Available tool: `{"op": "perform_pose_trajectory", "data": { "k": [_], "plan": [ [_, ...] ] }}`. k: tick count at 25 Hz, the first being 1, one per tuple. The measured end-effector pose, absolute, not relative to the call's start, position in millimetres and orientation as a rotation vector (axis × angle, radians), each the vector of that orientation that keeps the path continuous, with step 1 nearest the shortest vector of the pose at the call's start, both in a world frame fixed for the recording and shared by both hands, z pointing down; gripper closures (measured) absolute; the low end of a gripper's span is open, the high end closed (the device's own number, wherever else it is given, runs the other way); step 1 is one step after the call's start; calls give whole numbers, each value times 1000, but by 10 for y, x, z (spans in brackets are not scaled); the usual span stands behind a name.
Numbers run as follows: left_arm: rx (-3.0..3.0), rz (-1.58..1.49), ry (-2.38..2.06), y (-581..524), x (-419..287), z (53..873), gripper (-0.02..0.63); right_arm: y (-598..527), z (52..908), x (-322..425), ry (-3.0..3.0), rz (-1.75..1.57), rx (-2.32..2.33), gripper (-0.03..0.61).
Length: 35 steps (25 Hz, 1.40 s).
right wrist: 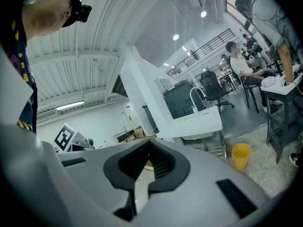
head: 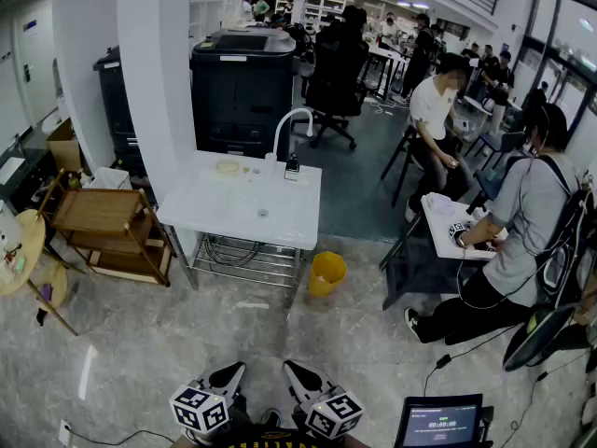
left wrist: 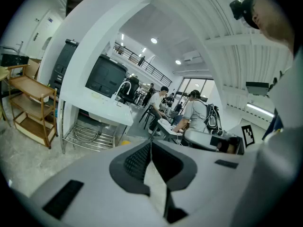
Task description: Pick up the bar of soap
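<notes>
The left gripper [left wrist: 150, 145] and the right gripper [right wrist: 147, 145] are held low and close to the person's body, side by side, pointing out toward the room. Each has its fingers together with nothing between them; past the tips only floor and furniture show.

The soap [head: 229, 166] seems to be the pale, flattish oval on the white tabletop [head: 224, 208] across the floor. It lies toward the rear left part of the tabletop, just left of the curved faucet [head: 289, 124] and near the white pillar. It is too small in the head view to make out its shape or whether it is wet. A couple of tiny bits lie beside it, and a small round spot sits nearer the front edge. A yellow bin [head: 326, 273] stands on the floor by the right front leg, and a wooden cart [head: 103, 222] stands to the left.

Both grippers are well apart from the soap, so the pick-up has not begun; the person would first have to walk up to the tabletop.

Judging by its look, the bar should be light and stiff, yet likely slick, more so beside a faucet, and its surface may dent under a hard squeeze. A sound hold would be across its narrower width, fingers opened first, set low against the tabletop on the two long sides, then closed gently but firmly so it does not squirt out
</notes>
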<state>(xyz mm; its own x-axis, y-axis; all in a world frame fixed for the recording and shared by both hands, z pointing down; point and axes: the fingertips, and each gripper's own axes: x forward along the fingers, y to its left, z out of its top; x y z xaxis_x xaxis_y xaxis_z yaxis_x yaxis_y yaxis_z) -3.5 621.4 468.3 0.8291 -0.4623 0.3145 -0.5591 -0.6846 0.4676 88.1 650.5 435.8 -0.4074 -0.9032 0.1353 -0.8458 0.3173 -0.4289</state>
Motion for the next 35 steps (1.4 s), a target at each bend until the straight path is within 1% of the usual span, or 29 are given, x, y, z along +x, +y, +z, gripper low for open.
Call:
{"op": "perform_pose_trajectory", "data": {
  "k": [7,13,19,26,35],
  "plan": [
    [2452,232,-739,6315,-81,4709,595,6587,4404,789,2451,-678,-1624,561],
    [2436,228,-768,6146,-160,4674,595,6394,4331,715,2467,-668,-1589,560],
    [2457,203,-768,5664,-240,4583,595,5897,4244,683,2451,-632,-1613,560],
    [2494,159,-729,4894,-460,4396,595,5144,4070,447,2450,-595,-1660,560],
    [2491,114,-701,4071,-842,4378,595,4355,4117,53,2470,-619,-1698,560]
  ]
}}
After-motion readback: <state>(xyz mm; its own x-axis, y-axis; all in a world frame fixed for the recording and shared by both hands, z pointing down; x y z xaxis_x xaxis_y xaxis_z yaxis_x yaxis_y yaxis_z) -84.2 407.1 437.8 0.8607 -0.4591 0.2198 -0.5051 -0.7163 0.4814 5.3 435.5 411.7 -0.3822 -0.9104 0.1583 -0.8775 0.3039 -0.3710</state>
